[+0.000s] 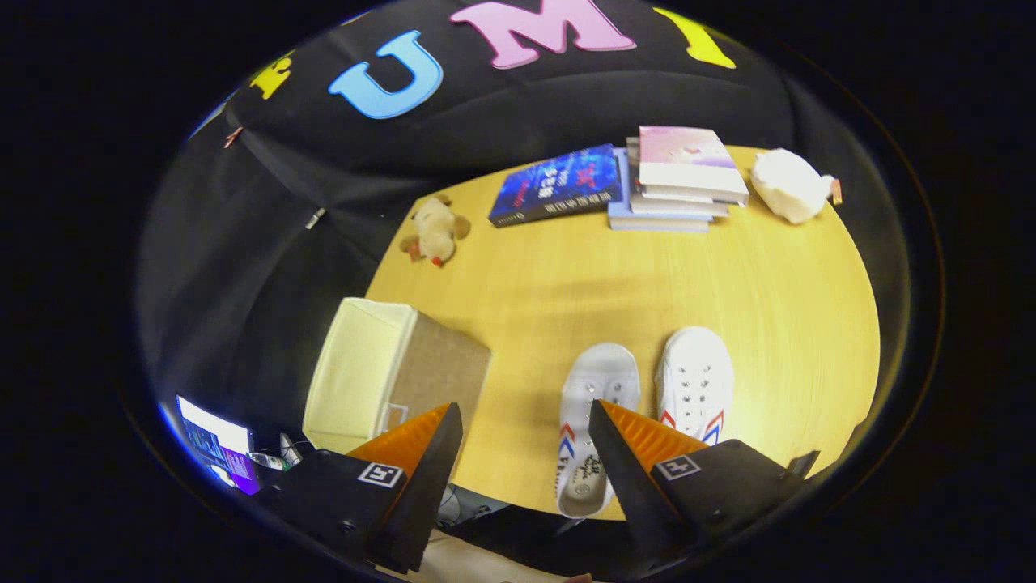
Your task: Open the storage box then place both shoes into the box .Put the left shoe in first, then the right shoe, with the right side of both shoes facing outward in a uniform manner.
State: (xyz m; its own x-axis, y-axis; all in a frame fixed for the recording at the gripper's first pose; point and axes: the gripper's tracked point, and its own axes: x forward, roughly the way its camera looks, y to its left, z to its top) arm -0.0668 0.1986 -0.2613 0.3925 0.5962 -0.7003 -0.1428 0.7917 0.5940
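Two white canvas shoes with red and blue side marks stand side by side on the wooden table [647, 283], toes pointing away from me. The left shoe [589, 421] lies partly behind one fingertip [603, 425]; the right shoe [696, 380] sits just beyond that same finger. A beige fabric storage box [388, 372] with a cream lining stands at the table's left edge, open at the top, beyond the other finger. My gripper [526, 417] hovers above the table's near edge, open, with nothing between its fingers.
At the far side of the table lie a dark blue book [558, 186], a stack of books [680, 178] and a white plush toy [789, 186]. A small tan plush dog [435, 231] sits at the far left corner. A lit screen [218, 445] glows below the table.
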